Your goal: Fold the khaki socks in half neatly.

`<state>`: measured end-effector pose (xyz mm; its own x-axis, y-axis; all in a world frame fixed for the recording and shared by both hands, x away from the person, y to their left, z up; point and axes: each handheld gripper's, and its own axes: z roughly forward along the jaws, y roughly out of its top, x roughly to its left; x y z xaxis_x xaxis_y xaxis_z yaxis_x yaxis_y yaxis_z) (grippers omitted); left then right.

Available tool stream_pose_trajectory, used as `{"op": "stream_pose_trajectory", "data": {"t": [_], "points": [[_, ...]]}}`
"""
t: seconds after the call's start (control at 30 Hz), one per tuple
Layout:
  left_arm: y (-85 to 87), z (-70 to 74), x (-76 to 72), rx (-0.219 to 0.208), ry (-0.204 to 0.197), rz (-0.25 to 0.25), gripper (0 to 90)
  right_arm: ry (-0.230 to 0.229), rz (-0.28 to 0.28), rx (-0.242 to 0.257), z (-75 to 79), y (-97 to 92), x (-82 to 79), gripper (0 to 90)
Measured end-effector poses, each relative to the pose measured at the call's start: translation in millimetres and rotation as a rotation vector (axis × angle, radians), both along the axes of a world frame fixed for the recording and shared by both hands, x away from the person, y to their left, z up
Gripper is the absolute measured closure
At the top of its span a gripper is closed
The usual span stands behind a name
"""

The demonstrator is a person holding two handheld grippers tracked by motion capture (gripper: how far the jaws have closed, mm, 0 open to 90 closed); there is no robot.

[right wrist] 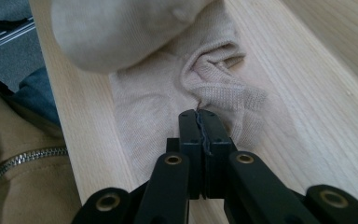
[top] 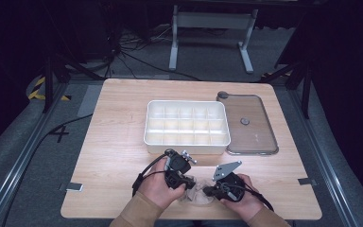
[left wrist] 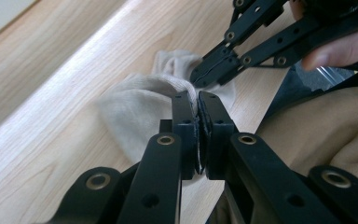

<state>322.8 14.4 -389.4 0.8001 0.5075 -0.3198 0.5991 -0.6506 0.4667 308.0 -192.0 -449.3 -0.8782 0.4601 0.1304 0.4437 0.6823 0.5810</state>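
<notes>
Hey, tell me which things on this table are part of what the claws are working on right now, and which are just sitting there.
In the job:
- beige sock, at the table's near edge
- left claw, shut on the sock
- right claw, shut on the sock

Just lying about:
- white divided tray, compartments look empty
- clear lid beside the tray
- wooden table

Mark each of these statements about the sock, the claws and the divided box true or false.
1. Both claws are shut on the beige sock. True: left claw and right claw each pinch its fabric.
2. The sock lies inside the white divided box. False: it lies on the table at the near edge.
3. The clear lid lies to the right of the box. True.
4. The box compartments hold socks. False: they look empty.
</notes>
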Motion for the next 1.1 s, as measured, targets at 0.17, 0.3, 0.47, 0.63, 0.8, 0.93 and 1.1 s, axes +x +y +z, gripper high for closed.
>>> {"op": "stream_pose_trajectory", "data": {"t": [0.17,0.3,0.47,0.63,0.8,0.93,1.1], "points": [[-9.8,-5.5,-1.8,0.012,0.004,-0.014,86.2,0.0,-0.008,0.012,-1.2,3.9,-2.4,88.9],[-18.4,-10.5,-3.0,0.023,0.01,-0.028,86.1,0.002,-0.01,0.021,-1.9,3.1,-1.6,88.9],[-24.8,-21.4,-0.8,0.008,0.029,0.016,86.1,0.013,-0.013,0.028,-2.0,2.4,-1.3,88.8],[-23.5,-26.4,2.5,0.001,0.038,0.04,85.8,0.01,-0.012,0.028,-1.8,2.4,-1.4,88.3],[-22.1,-24.6,1.3,0.008,0.027,0.06,85.9,0.006,-0.011,0.028,-0.7,2.3,-1.7,87.3],[-21.4,-21.3,0.0,0.008,0.013,0.063,85.9,0.008,-0.013,0.026,-0.7,2.3,-1.9,87.3],[-22.5,-23.1,0.1,-0.01,0.017,0.048,83.8,-0.007,-0.011,0.03,4.5,-0.5,-1.7,86.0]]}}
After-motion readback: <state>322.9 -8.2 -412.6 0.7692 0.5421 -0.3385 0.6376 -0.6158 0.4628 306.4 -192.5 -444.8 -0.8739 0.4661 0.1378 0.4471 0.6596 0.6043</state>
